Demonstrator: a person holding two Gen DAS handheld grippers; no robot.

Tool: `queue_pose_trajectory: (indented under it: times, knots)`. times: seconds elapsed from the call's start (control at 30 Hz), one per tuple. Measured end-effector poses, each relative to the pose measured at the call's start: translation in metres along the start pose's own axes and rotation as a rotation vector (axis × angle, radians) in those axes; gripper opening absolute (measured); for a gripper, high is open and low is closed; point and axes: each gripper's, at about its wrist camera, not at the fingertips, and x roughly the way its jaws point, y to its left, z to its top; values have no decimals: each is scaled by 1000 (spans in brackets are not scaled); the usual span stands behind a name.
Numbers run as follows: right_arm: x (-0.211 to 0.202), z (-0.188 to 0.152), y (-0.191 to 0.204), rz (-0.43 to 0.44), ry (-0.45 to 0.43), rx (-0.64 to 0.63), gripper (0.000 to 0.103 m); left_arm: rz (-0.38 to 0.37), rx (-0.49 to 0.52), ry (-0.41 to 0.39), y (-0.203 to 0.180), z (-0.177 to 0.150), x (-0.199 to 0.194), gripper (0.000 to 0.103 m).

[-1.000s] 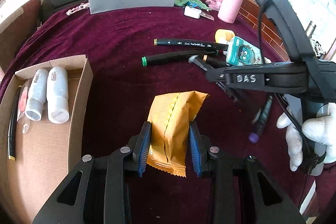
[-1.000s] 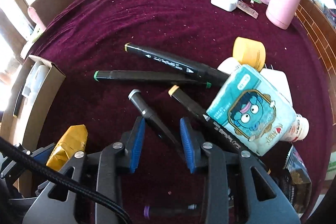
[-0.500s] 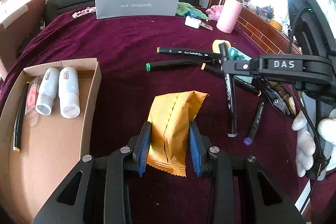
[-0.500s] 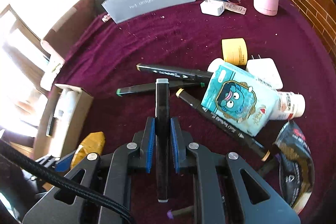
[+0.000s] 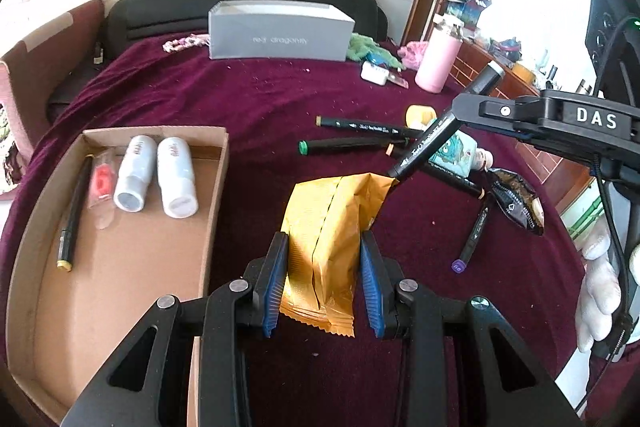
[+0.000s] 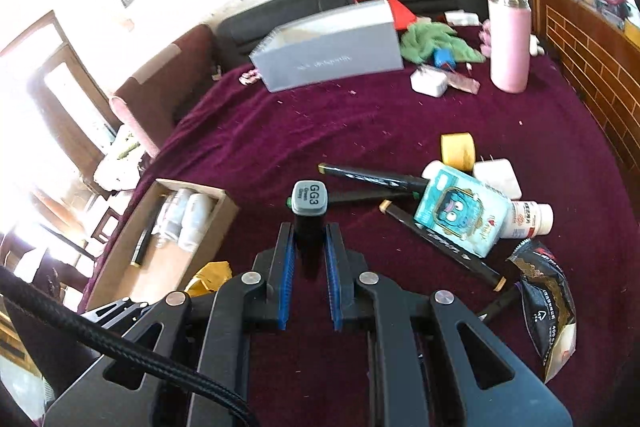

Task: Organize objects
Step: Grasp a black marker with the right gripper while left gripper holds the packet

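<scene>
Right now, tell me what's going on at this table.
A person is tidying with a gripper in each hand. The left gripper is shut on a yellow snack packet, held beside the cardboard box, which already holds two white bottles and a pen. The right gripper is shut on a grey-capped marker, lifted off the purple cloth. More markers, a tissue pack and a dark packet lie loose.

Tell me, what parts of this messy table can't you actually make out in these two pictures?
- Yellow snack packet: its printed front faces away in the left wrist view; in the right wrist view the left gripper hides most of it.
- Grey box lettering: motion-blurred in the right wrist view.
- Marker in the right gripper: only its cap end shows there.
- Cardboard box: near corner cut off behind the gripper's frame.
</scene>
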Motion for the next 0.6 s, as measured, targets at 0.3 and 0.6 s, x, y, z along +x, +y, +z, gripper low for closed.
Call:
queue_pose_trajectory:
  times: [0.3,0.6]
  knots:
    - [-19,-7,45,69,-21,-67,13,26,-47,-80,24,-6,-41,30]
    - [-28,-20,91,122,-21,-140,13,61,-113,-137,60,-20,-74,30]
